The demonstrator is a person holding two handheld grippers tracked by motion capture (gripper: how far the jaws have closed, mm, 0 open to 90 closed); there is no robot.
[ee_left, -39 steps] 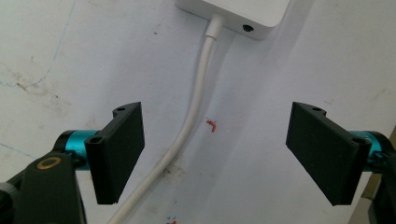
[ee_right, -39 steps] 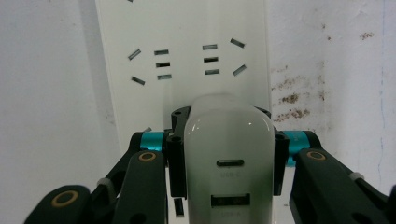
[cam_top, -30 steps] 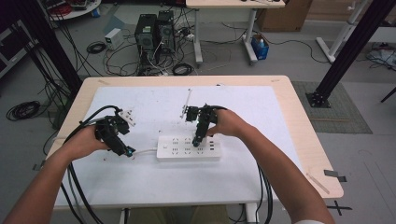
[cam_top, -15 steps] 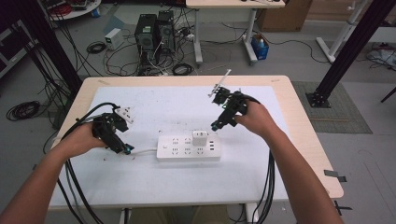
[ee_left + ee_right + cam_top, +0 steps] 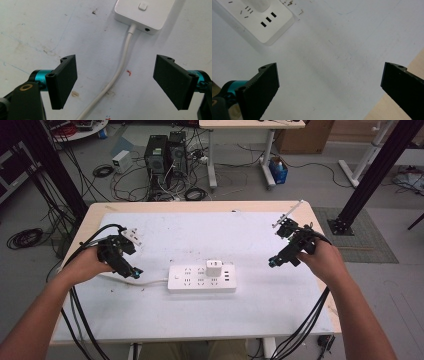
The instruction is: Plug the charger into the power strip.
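A white power strip (image 5: 201,278) lies at the middle of the white table mat, with a white plug adapter (image 5: 214,267) plugged into its top. Its white cable (image 5: 150,281) runs left toward my left gripper (image 5: 131,271), which is open just left of the strip. In the left gripper view the cable (image 5: 117,72) passes between the two jaws and the strip's end (image 5: 145,12) lies ahead. My right gripper (image 5: 274,262) hovers open to the right of the strip. The right gripper view has the strip's corner (image 5: 264,22) at upper left and bare mat between the jaws.
A small white plug (image 5: 131,236) lies on the mat behind my left hand. The wooden table edge (image 5: 320,240) runs close behind my right hand. Beyond the table stand computer towers (image 5: 164,155) and tangled cables on the floor.
My right gripper has left the adapter plugged into the strip and swung away to the right side of the table. My left gripper has stayed in place.
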